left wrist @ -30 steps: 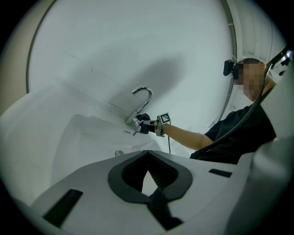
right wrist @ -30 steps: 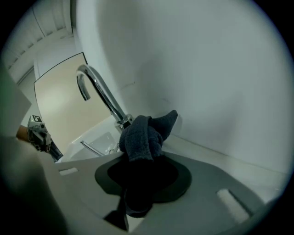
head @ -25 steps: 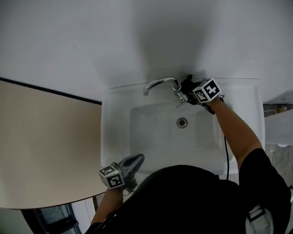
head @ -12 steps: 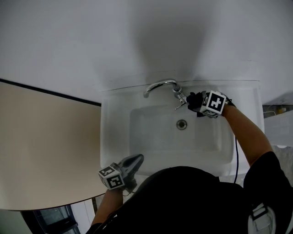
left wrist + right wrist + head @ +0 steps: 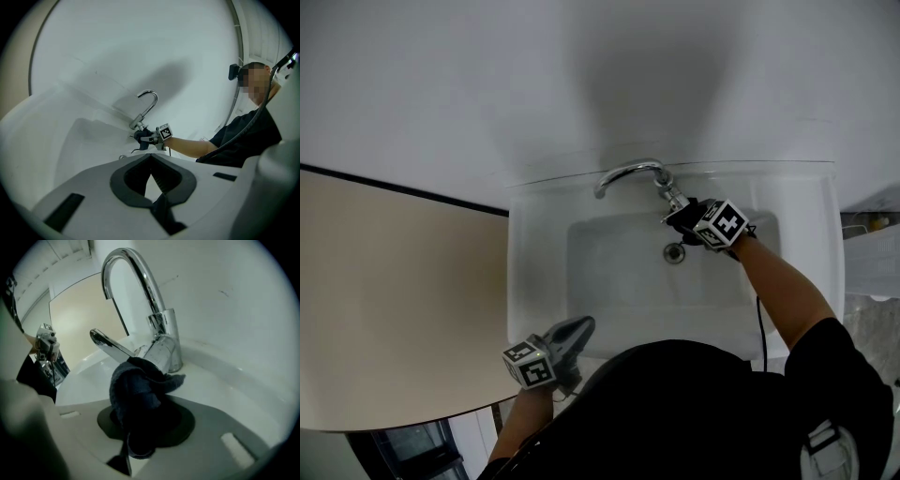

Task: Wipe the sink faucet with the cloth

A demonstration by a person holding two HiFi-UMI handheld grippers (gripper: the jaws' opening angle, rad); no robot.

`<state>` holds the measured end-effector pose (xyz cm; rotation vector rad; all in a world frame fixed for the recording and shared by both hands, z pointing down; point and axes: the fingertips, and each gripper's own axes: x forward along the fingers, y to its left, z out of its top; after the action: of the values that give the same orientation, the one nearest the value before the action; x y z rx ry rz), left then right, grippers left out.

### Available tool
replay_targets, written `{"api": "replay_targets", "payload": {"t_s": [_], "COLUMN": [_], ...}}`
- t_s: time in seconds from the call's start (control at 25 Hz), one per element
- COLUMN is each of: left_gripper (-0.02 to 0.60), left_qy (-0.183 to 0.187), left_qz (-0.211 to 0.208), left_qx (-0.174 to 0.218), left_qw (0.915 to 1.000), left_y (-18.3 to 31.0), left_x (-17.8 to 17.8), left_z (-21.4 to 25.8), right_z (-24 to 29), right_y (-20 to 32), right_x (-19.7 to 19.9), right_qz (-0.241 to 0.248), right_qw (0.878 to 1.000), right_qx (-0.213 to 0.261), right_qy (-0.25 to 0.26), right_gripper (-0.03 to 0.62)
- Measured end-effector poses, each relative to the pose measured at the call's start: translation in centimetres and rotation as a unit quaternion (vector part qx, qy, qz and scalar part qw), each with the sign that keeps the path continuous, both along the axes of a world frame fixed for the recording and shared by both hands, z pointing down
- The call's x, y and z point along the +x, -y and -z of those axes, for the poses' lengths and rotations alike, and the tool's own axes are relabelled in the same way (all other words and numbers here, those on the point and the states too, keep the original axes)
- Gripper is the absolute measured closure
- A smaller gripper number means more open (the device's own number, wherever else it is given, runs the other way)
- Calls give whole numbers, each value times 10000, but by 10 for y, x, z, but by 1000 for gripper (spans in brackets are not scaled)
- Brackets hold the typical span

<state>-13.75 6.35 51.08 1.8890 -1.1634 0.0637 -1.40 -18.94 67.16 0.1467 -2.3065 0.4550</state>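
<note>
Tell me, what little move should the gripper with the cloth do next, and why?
Probably push the right gripper slightly forward and rub its dark cloth up the faucet body. The cloth is clamped in the jaws, bunched right against the lever where it meets the body, so that spot looks ready for wiping.

No lettering, brand or number reads anywhere. Only black-and-white square code patterns show, on the white cube [image 5: 724, 223] of the right tool [image 5: 680, 214] and the matching cube [image 5: 530, 364] of the left tool [image 5: 581, 326].
</note>
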Motion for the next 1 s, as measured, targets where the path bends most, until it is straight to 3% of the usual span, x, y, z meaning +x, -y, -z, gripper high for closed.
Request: {"api": "replay_targets", "payload": {"t_s": [0.08, 0.16, 0.28, 0.36, 0.44, 0.64, 0.76, 0.88, 1.0], "left_gripper": [581, 581, 581, 581, 581, 581, 581, 581, 581], "left_qy": [-33, -56, -53, -62, -149, -228, -249, -306, -301], "left_qz": [30, 57, 67, 52, 73, 190, 218, 223, 203], "left_qx": [28, 42, 8, -27, -5, 57, 23, 0, 6], "left_qw": [10000, 10000, 10000, 10000, 9999, 9995, 9995, 9993, 9993], "left_y": [-3, -6, -8, -8, -6, -12, -15, -15, -10], "left_x": [-2, -5, -7, -3, 1, -4, -6, -5, -7], "left_z": [-1, -1, -5, -5, -3, -2, -5, -8, -6], "right_z": [9, 22, 42, 45, 37, 20, 20, 28, 55], "right_y": [9, 29, 64, 70, 73, 73, 52, 24, 50], "right_x": [15, 34, 33, 14, -2, -8, 6, 21, 20], "right_qz": [163, 356, 957, 1515, 1731, 848, 842, 1503, 979], "right_qw": [9978, 9883, 9583, 9424, 9436, 9912, 9962, 9883, 9910], "right_qx": [588, 1369, 2508, 2762, 2561, 936, 235, 265, 903], "right_qy": [-240, -564, -976, -1125, -1185, -388, -9, -41, -93], "right_gripper": [510, 510, 510, 510, 511, 516, 519, 516, 516]}}
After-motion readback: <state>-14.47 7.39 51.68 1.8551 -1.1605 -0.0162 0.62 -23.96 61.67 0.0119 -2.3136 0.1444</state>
